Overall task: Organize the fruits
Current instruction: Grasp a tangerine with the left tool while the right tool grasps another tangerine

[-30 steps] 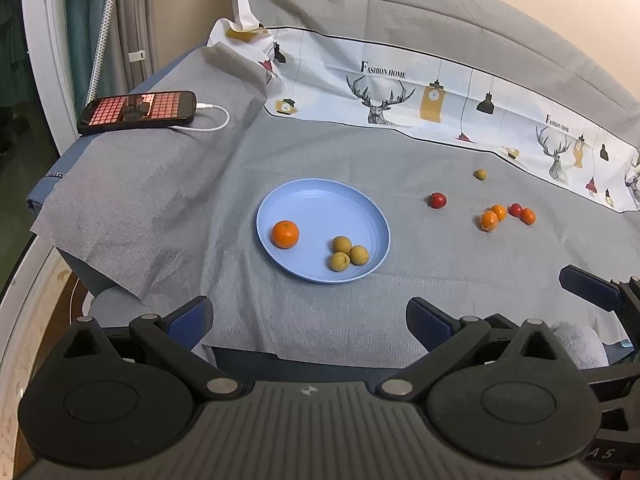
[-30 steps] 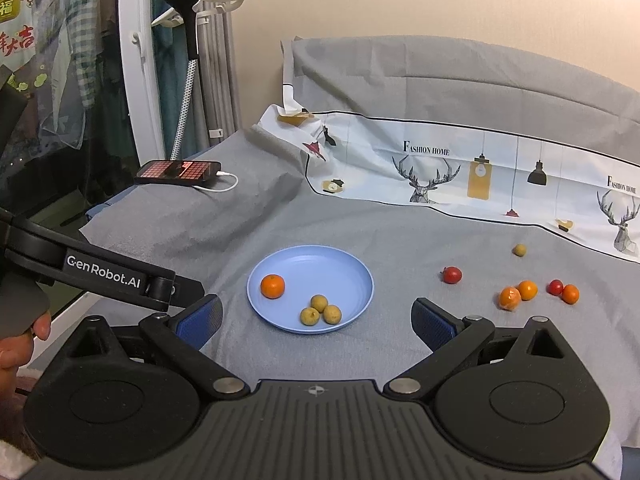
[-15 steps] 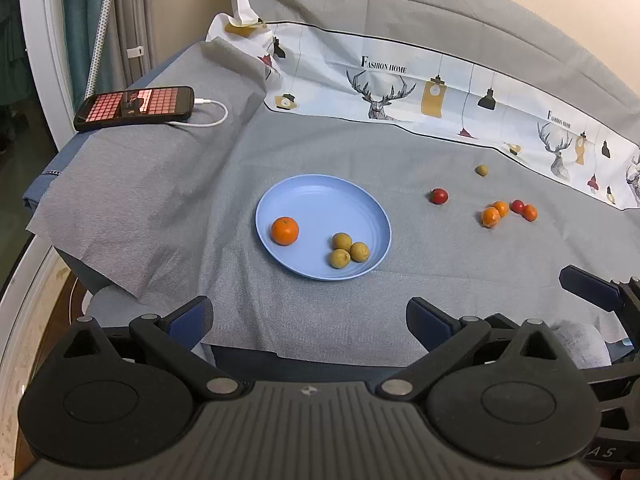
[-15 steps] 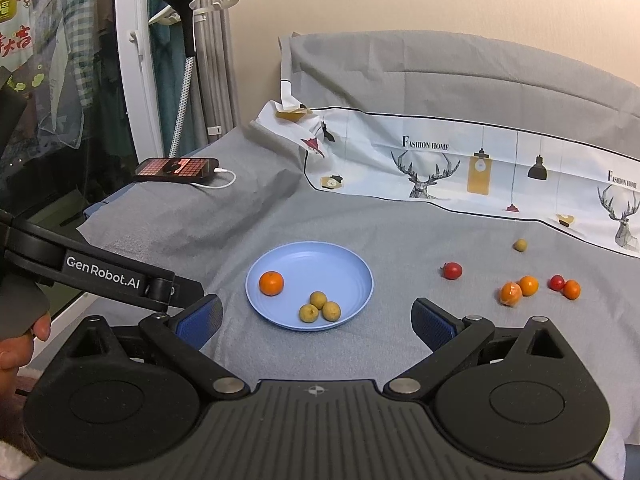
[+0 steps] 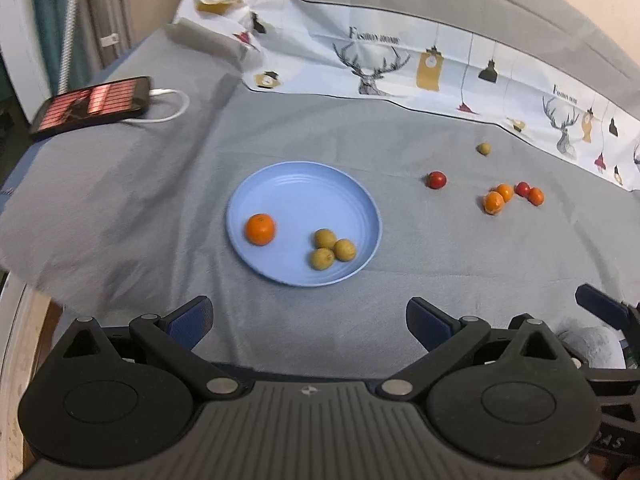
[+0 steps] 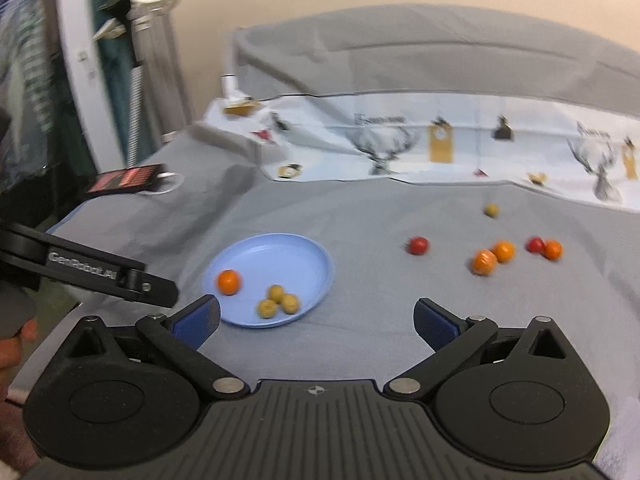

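Fruit sits in two lots on the grey cloth. One lot is on the blue plate: an orange on its left part & three small yellow-brown fruits touching each other on its near right part. Same plate in the right wrist view, w/ orange and the three brownish ones.

Loose lot lies right of the plate, apart from it: a red tomato alone, then a tight cluster of two small oranges, a second red tomato & a third small orange just beside it. One more yellow-brown fruit sits alone farther back, near the printed deer cloth.

Left tongs are spread wide, nothing between the blue pads, low over the near edge of the cloth, in front of the plate. Right tongs also spread wide & empty, near side of plate; view is blurred.

Phone w/ lit red screen lies far left on the cloth, white cable plugged in.
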A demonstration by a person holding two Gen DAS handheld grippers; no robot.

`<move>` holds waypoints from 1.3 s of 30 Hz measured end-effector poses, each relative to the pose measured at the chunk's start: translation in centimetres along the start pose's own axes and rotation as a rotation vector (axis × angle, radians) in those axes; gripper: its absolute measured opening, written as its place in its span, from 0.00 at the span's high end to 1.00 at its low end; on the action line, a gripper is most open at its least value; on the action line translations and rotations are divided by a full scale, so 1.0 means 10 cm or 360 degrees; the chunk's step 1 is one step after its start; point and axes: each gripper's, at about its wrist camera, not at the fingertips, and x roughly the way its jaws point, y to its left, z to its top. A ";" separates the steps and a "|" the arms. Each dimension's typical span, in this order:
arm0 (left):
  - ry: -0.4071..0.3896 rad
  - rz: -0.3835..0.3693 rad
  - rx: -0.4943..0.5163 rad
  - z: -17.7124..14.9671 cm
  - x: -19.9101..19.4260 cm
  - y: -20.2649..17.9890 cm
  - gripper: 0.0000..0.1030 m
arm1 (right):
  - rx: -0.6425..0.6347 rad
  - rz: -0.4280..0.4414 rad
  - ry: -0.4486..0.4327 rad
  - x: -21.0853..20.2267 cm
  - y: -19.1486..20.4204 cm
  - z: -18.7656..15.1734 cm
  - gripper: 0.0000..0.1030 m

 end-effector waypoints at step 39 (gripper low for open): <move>0.0305 -0.0330 0.0886 1.24 3.21 -3.20 0.60 | 0.0208 -0.0781 0.0006 2.69 -3.45 0.08 0.53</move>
